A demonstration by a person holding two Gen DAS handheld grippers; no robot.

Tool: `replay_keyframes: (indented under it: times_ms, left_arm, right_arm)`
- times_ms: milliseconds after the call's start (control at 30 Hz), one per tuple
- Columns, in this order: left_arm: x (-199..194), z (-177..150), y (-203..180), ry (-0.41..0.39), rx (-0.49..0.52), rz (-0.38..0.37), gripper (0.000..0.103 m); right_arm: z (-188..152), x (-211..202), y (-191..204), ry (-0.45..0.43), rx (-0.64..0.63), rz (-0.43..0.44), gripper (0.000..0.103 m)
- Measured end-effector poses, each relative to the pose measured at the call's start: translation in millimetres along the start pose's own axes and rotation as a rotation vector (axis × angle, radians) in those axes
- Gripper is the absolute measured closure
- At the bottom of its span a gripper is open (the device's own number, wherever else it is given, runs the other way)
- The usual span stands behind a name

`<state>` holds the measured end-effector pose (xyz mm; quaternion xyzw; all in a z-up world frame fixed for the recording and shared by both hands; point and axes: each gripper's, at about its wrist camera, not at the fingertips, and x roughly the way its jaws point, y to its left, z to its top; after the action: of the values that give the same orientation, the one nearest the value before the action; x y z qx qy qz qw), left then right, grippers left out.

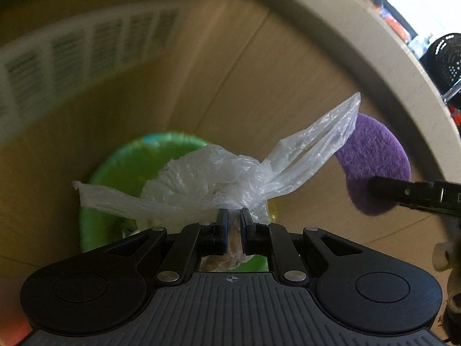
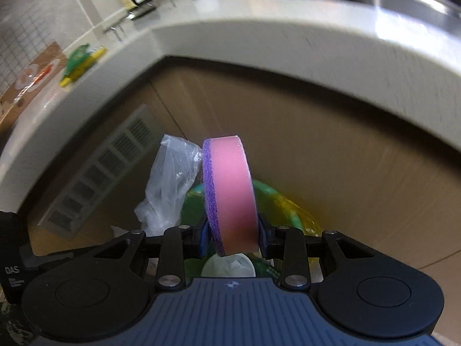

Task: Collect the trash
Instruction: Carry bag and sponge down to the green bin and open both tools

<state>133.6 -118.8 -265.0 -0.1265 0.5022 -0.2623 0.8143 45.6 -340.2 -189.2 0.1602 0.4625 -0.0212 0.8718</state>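
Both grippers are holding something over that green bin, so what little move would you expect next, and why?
Probably a little lower, then let go. The left gripper is shut on the plastic bag, and the right gripper clamps the sponge. Both hang right above the green bin, beside the cabinet below the counter, so dropping from closer should land them inside.

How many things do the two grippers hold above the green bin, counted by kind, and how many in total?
Clear plastic bag, pinched in the left gripper: 1
Round sponge, pink with a purple scrub side, clamped in the right gripper: 1
Green bin below them, not held: 1
Total held: 2
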Motion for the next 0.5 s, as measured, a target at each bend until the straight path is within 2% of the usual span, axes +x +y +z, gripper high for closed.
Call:
replay_keyframes:
  times_ms: [67,167,233,333,433,467,500]
  left_arm:
    - [7.1,7.2,3.8,-0.017,-0.005,-0.038,0.091]
    - [14.0,26.3,14.4,-0.100,-0.030,-0.079,0.091]
    - [30.9,35.4,24.9,-0.094,-0.069,-0.089,0.091]
    - [66.8,28.3,38.2,-0.005,-0.097,-0.061,0.091]
    - [112.8,1.4,56.1,0.167,-0.166,-0.100,0.089]
    - [129.4,-10.5,63.4,0.239,-0.200,-0.102,0.086]
    - [141.1,-21.9,68.6,0.288,-0.217,-0.071,0.084]
  right_arm:
    - [-10.4,6.9,-10.6,-0.001,0.019,-0.017,0.071]
    - [-29.9,15.4,-27.2,-0.005,0.048,-0.047,0.071]
    - [-46.3,23.6,-38.6,0.011,0.076,-0.065,0.071]
    - [-78.5,39.7,-56.1,0.066,0.143,-0.082,0.071]
    - [-106.0,50.1,-67.3,0.125,0.197,-0.090,0.071]
    - [-112.8,52.0,-69.3,0.140,0.208,-0.092,0.071]
    - [-117.4,53.1,-70.9,0.150,0.216,-0.094,0.071]
